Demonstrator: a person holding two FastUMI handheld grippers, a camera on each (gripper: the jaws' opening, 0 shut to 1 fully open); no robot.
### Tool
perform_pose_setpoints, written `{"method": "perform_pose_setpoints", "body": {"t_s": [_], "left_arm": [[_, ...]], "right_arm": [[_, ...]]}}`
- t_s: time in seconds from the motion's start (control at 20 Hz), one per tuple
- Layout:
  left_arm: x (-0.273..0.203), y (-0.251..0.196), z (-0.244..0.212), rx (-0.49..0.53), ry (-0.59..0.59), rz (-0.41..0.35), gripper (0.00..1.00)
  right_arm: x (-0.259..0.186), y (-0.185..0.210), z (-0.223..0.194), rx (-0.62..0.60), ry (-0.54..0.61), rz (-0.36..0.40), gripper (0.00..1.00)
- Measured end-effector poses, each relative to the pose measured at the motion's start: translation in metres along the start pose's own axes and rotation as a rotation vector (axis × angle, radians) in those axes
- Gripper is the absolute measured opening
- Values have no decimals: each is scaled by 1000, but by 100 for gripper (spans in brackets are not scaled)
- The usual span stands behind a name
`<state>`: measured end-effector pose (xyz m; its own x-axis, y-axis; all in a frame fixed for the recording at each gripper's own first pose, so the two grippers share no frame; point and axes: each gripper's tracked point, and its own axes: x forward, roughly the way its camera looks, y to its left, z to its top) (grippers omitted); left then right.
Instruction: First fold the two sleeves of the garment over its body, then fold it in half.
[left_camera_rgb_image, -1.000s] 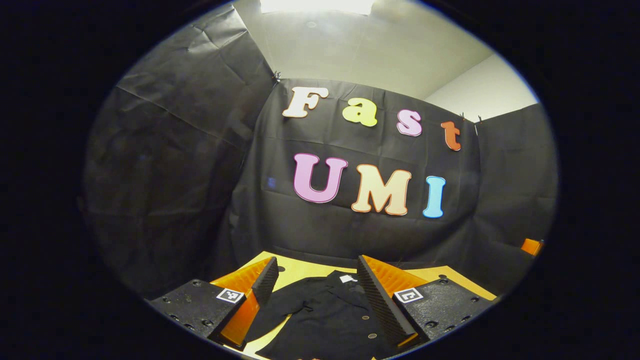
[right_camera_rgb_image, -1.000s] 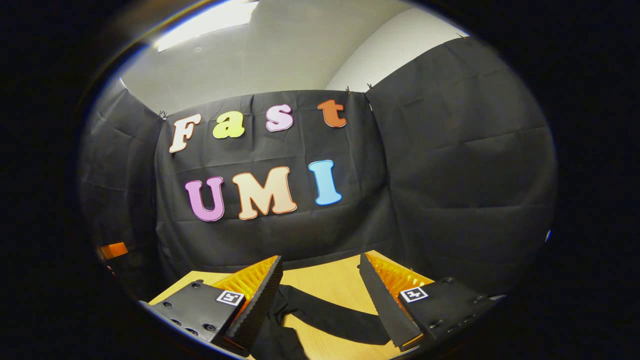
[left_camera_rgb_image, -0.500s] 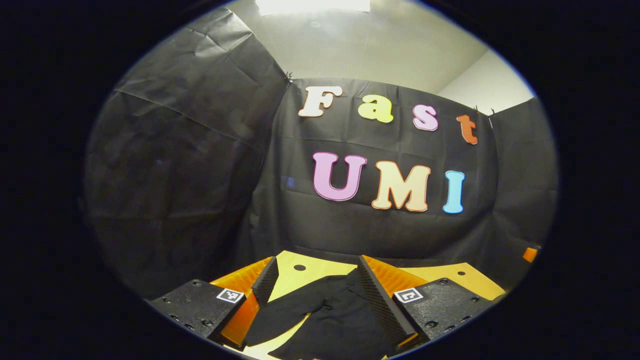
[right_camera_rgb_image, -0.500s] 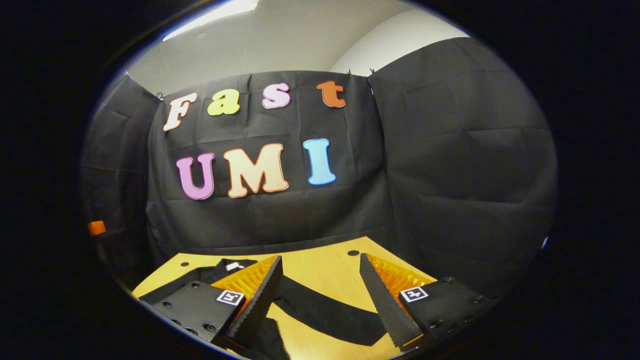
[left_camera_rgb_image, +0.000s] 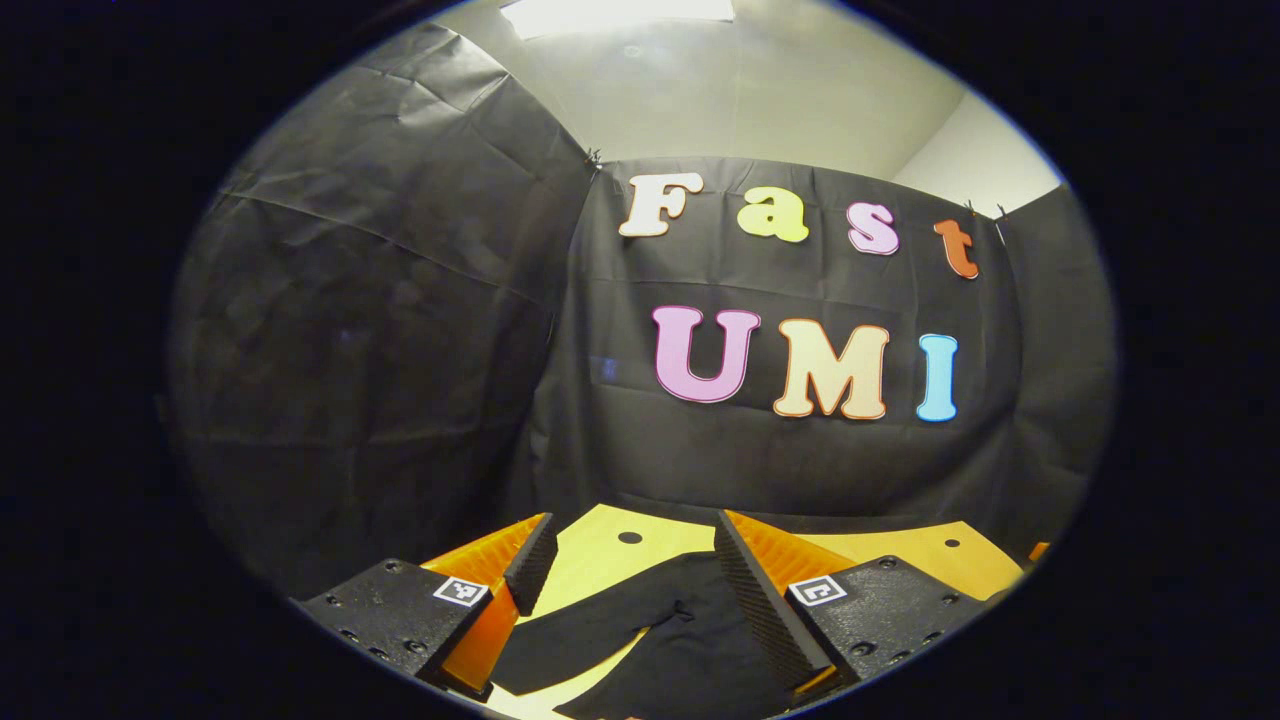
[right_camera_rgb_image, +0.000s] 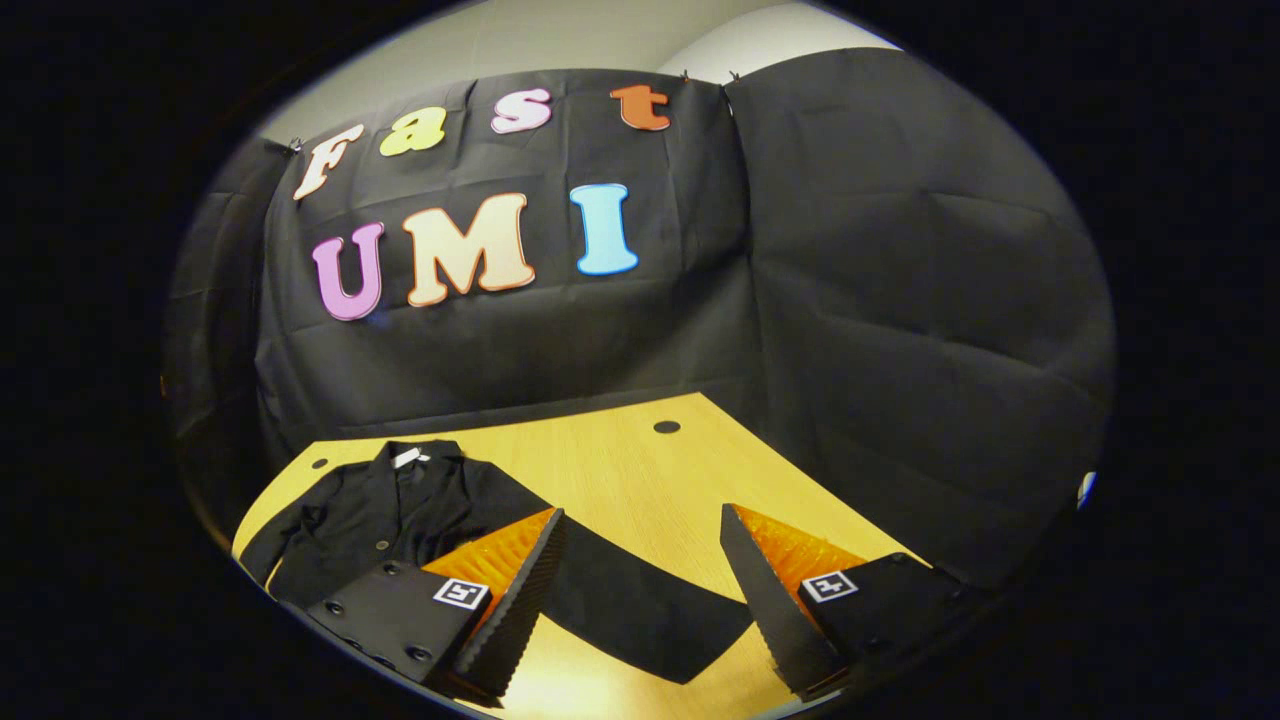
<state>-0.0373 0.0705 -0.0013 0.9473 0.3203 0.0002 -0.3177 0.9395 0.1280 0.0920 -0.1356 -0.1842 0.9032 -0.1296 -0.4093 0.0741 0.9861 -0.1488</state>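
- My left gripper (left_camera_rgb_image: 628, 585) has its jaws spread wide with nothing between them, hanging above the table (left_camera_rgb_image: 600, 545); one square black-and-white marker tag sits on each finger block, two in all.
- My right gripper (right_camera_rgb_image: 640, 575) is likewise wide apart and empty, with two marker tags of the same kind.
- One black garment (right_camera_rgb_image: 390, 515) lies flat on the wooden table, collar toward the back wall; I count one small white label at the collar, too small for me to read.
- In the right gripper view one long sleeve (right_camera_rgb_image: 640, 610) stretches out across the wood, passing under and between my fingers.
- In the left gripper view the other sleeve (left_camera_rgb_image: 575, 640) lies spread out below the fingers.
- I count two small dark round holes in the tabletop in each view.
- Down the garment's front I can make out small buttons, though I can't count them surely.
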Motion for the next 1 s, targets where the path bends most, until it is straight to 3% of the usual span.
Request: {"method": "perform_pose_setpoints", "body": {"t_s": [0.1, 0.15, 0.55, 0.8, 0.85, 0.95, 1.0], "left_arm": [[0, 3, 4, 12, -11, 16, 92], [-1, 4, 4, 20, -14, 23, 92], [-5, 9, 0, 38, 9, 52, 92], [-6, 8, 2, 51, 6, 60, 92], [-6, 7, 2, 55, 8, 61, 92], [-5, 6, 0, 61, 14, 61, 92], [-6, 6, -1, 61, 16, 59, 92]], "right_arm": [[14, -7, -16, -14, 33, -11, 94], [19, -10, -26, -17, 57, -11, 98], [54, -22, -98, -21, 259, -12, 98], [64, -29, -122, -17, 337, -19, 98], [65, -30, -127, -20, 348, -19, 94], [70, -37, -133, -34, 359, -26, 94], [72, -39, -136, -35, 370, -23, 98]]}}
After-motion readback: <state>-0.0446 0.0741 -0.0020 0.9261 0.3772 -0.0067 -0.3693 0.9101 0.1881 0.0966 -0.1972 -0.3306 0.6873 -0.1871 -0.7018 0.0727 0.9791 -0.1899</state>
